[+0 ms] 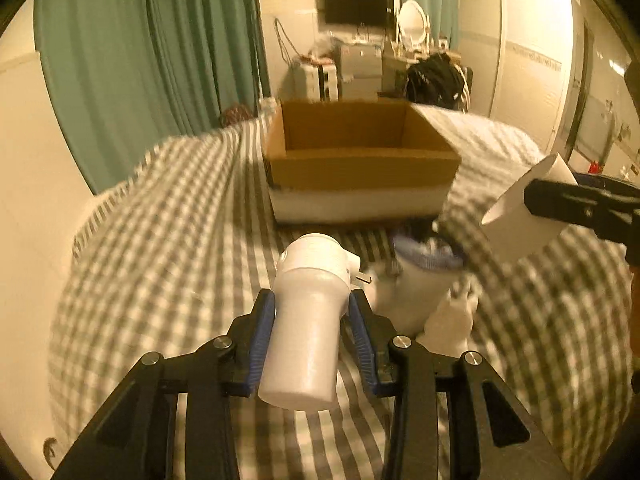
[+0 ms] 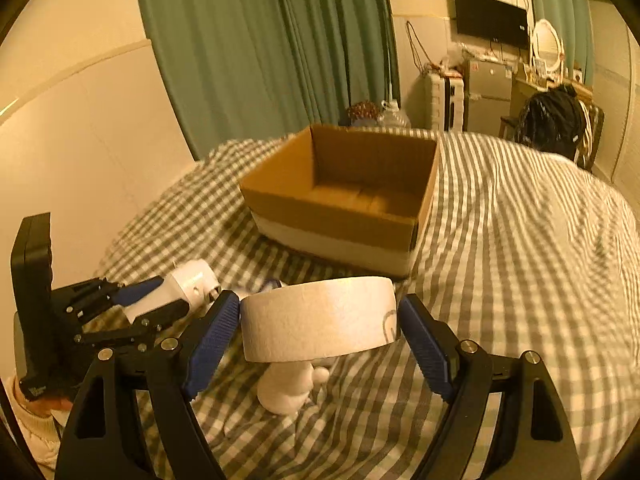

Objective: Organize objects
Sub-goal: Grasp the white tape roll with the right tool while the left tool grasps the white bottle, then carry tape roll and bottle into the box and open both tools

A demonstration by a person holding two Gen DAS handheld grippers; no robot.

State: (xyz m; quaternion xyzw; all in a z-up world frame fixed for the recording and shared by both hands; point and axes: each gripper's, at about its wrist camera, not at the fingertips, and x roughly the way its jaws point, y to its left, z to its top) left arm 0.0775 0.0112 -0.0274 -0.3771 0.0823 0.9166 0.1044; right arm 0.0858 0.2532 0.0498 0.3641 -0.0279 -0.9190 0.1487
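My left gripper (image 1: pixel 312 312) is shut on a white plug-in device with a cone body (image 1: pixel 308 312) and holds it above the checked bedcover; it also shows at the left of the right wrist view (image 2: pixel 184 284). My right gripper (image 2: pixel 320 320) is shut on a white lamp with a drum shade (image 2: pixel 320 320) and a small figurine base (image 2: pixel 288 388); the shade shows at the right of the left wrist view (image 1: pixel 524 216). An open, empty cardboard box (image 1: pixel 360 164) (image 2: pixel 344 204) sits on the bed ahead of both grippers.
A white cup-like object with a blue rim (image 1: pixel 424 276) and a small white figure (image 1: pixel 452 320) lie on the bedcover (image 1: pixel 160 240) between the grippers and the box. Green curtains (image 2: pixel 260 48) hang behind the bed. Furniture and a TV (image 1: pixel 358 4) stand by the far wall.
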